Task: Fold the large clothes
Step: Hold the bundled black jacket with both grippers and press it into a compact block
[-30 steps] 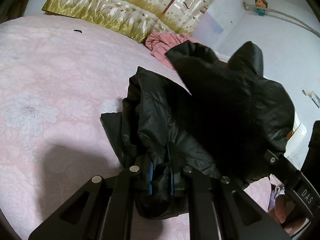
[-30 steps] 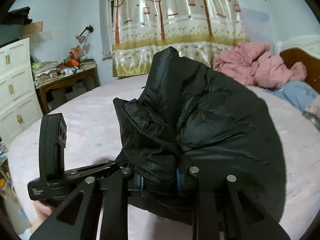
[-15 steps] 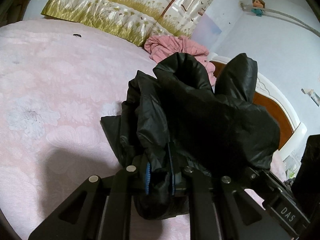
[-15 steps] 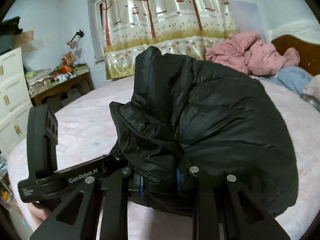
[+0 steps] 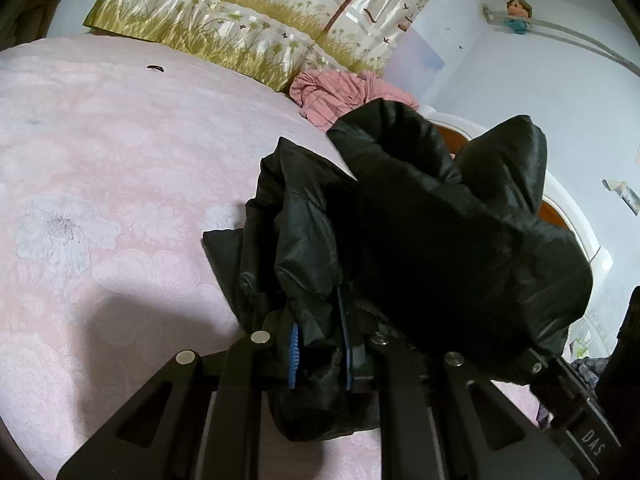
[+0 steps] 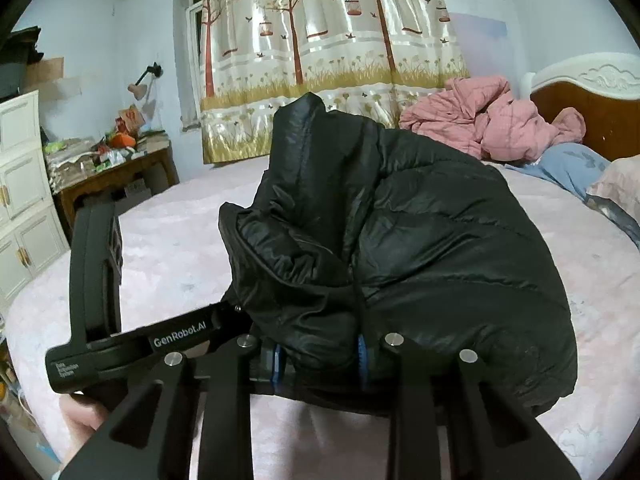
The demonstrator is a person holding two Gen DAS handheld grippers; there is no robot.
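Observation:
A black puffer jacket lies bunched in a tall heap on the pink bed cover. My left gripper is shut on a fold at the heap's near edge, with the blue pads squeezing the fabric. From the other side, my right gripper pinches another thick fold of the jacket. Its jaws are opening, and the fabric still fills the gap between the pads. The two grippers sit close together. The left gripper's black housing shows beside the right one, with a hand below it.
A crumpled pink quilt and a blue cloth lie by the wooden headboard. Tree-print curtains hang behind the bed. A cluttered wooden desk and a white cabinet stand at the left.
The right gripper's pads stand slightly wider apart on the fold than before. The jacket heap has shifted a little with it. The left gripper keeps its grip in the same place.

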